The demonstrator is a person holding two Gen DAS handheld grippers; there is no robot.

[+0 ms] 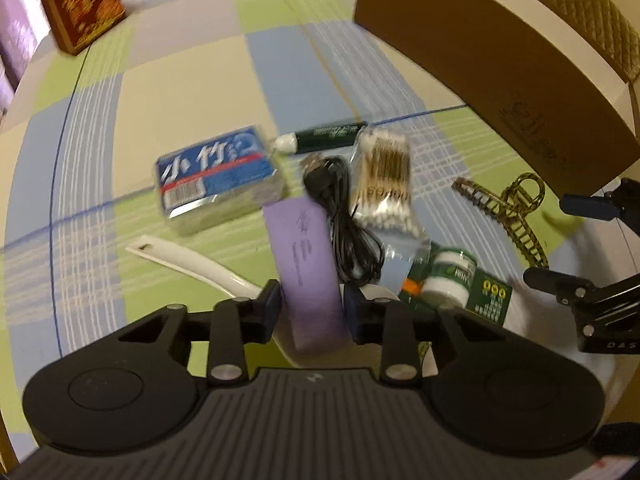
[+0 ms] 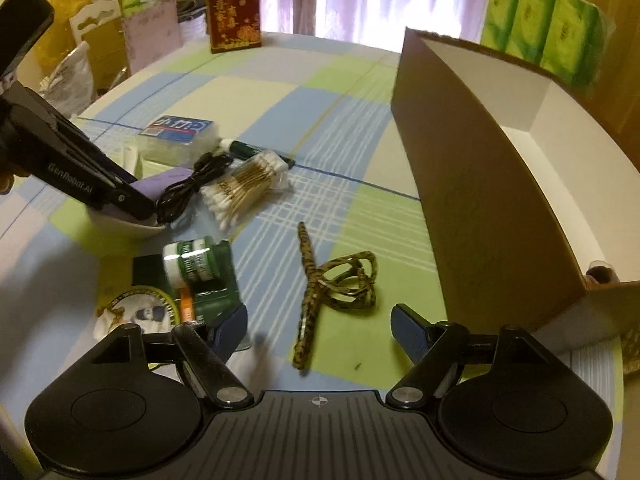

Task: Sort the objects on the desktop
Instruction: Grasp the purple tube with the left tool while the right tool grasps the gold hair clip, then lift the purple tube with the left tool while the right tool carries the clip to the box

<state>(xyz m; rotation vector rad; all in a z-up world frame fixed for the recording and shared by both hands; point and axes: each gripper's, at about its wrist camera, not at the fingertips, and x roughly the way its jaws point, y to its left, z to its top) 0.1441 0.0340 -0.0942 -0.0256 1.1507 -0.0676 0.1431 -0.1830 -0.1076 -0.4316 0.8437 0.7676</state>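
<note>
Sorting looked barely under way: nearly everything lay loose on the checked bench (image 2: 280, 92), and the open cardboard box (image 2: 480, 184) at the right showed a bare white inside as far as could be seen. Out in a cluster were the blue tissue pack (image 1: 218, 178), the dark green tube (image 1: 324, 136), the coiled black cable (image 1: 344, 208), the bag of cotton swabs (image 1: 384, 176), the small green-labelled jar (image 1: 448, 276) and the leopard-print hair claw (image 2: 320, 284). Left gripper (image 1: 312, 308): jaws drawn in close on either side of the purple card (image 1: 304, 256), which stood on end in the white bowl (image 2: 128, 226); the pads (image 1: 272, 304) appeared to touch its edges, so probably a grip, though blur left that uncertain. Right gripper (image 2: 318, 328): jaws spread wide, holding nothing. The hair claw lay flat on the bench between and just ahead of them, its long comb running toward the camera, touching neither pad. By this reading one item was in hand, the rest still unsorted.
</note>
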